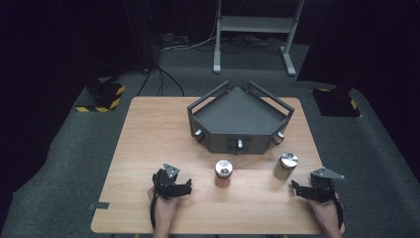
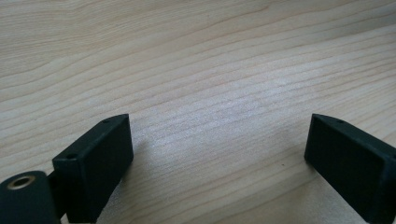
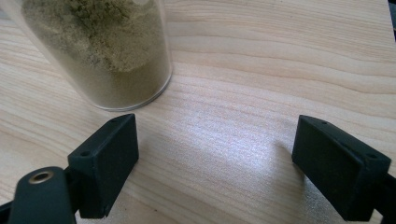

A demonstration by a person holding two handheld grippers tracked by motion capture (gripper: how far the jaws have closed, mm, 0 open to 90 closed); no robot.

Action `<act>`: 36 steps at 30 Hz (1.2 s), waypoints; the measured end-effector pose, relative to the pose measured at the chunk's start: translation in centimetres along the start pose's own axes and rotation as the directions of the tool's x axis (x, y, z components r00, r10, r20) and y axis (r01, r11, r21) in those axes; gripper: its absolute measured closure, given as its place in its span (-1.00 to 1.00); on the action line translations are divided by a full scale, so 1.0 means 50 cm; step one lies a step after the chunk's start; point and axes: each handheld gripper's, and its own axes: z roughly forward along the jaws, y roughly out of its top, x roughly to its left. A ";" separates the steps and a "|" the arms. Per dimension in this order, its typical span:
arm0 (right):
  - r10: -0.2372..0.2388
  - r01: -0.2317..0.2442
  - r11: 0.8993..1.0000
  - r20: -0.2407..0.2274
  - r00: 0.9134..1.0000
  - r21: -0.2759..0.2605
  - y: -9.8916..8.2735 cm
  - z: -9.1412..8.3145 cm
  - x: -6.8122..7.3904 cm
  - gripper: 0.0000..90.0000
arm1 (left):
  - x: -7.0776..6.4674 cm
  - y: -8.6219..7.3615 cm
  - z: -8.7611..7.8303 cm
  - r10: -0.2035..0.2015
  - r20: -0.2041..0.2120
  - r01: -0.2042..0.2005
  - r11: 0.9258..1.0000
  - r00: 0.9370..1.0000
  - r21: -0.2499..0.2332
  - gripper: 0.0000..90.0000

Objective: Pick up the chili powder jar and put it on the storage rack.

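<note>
Two glass jars with silver lids stand on the wooden table [image 1: 148, 148]. One jar [image 1: 223, 173] holds red-brown powder, the other jar [image 1: 285, 166] tan powder. My left gripper [image 1: 186, 188] rests near the front edge, left of the red-brown jar, jaws pointing right. In the left gripper view the left gripper [image 2: 219, 135] is open over bare wood. My right gripper [image 1: 295, 187] sits just in front and to the right of the tan jar. In the right gripper view the right gripper [image 3: 217, 135] is open, and the tan jar [image 3: 107, 51] stands just beyond its left jaw, outside the gap.
A dark grey five-sided tray [image 1: 213, 134] with raised rails and small knobs on its front walls stands at the back middle of the table. A metal stand [image 1: 255, 25] and cables lie on the floor behind.
</note>
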 end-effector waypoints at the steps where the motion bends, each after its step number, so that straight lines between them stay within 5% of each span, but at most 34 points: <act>1: 0.000 0.000 1.000 0.000 1.000 0.000 0.000 0.000 0.000 -0.68 | 0.000 0.000 0.000 0.000 0.000 0.000 1.000 1.000 0.000 -0.82; 36: 0.008 -0.008 1.000 0.009 1.000 0.002 0.001 0.001 0.005 -0.70 | -0.004 -0.001 -0.002 -0.014 -0.011 0.014 1.000 1.000 -0.002 -0.77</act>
